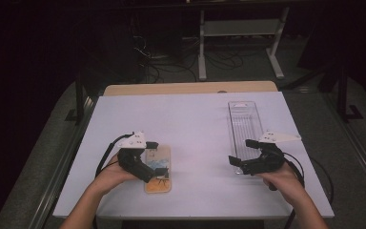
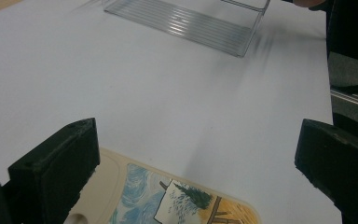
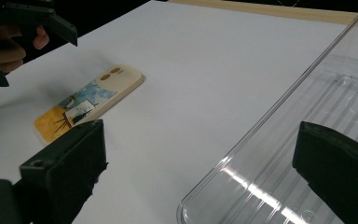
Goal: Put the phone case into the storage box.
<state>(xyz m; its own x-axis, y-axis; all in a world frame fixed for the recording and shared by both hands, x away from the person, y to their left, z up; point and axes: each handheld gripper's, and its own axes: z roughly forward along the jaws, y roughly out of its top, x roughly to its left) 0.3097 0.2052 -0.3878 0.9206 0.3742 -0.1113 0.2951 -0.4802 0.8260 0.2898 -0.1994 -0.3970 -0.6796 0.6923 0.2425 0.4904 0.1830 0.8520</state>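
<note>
A cream phone case [image 1: 157,170] printed with a blue and orange picture lies flat on the white table [image 1: 190,124], at the front left. My left gripper [image 1: 151,161] hovers over it, open, one jaw beyond its far end and one over its middle. In the left gripper view the case [image 2: 177,201] lies low between the wide-spread jaws of that gripper [image 2: 198,140]. A long clear plastic tray [image 1: 244,126] lies at the right. My right gripper [image 1: 239,151] stands open over the tray's near end. The right gripper view has the tray [image 3: 317,98] under its jaws and the case [image 3: 88,100] farther off.
A wooden strip [image 1: 190,88] borders the table's far edge. Beyond it the dark floor holds cables and a grey metal stand [image 1: 240,33]. Bare white tabletop lies between the case and the tray.
</note>
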